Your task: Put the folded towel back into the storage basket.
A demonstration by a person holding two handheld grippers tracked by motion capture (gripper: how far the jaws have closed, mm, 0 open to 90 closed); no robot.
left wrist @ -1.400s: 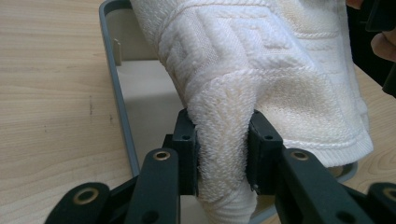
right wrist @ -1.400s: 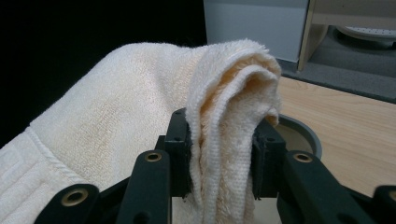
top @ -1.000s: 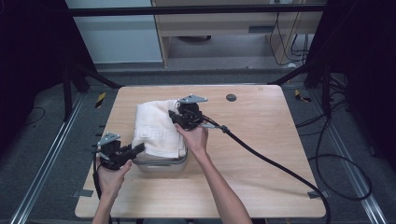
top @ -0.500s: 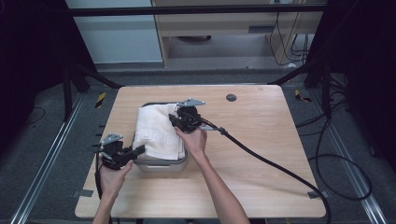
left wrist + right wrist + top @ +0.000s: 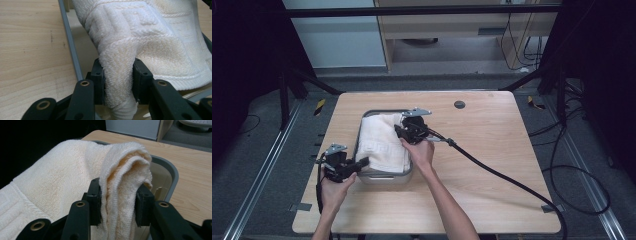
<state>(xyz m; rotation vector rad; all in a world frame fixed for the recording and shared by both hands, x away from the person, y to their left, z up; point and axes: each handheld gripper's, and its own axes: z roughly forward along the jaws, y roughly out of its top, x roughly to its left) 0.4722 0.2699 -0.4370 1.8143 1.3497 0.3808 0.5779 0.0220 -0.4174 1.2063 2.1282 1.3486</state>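
Holding a towel [image 5: 384, 142] over a tray [image 5: 382, 177] on the desk [image 5: 492, 150].
Both grippers, left [image 5: 361, 163] and right [image 5: 398, 131], clench it; it has sunk toward 6 o'clock.

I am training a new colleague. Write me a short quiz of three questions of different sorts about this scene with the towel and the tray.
1. True or false: the left hand-held gripper is shut on a fold of the white towel.
2. Multiple choice: over what does the towel lie? A) a wooden box B) a grey tray C) a blue bucket
3. Short answer: what does the right hand-held gripper hold between its jaws?

Key:
1. True. A bunched fold of the towel sits between the jaws.
2. B. The grey tray stands on the wooden table.
3. A folded edge of the same towel, several layers thick.
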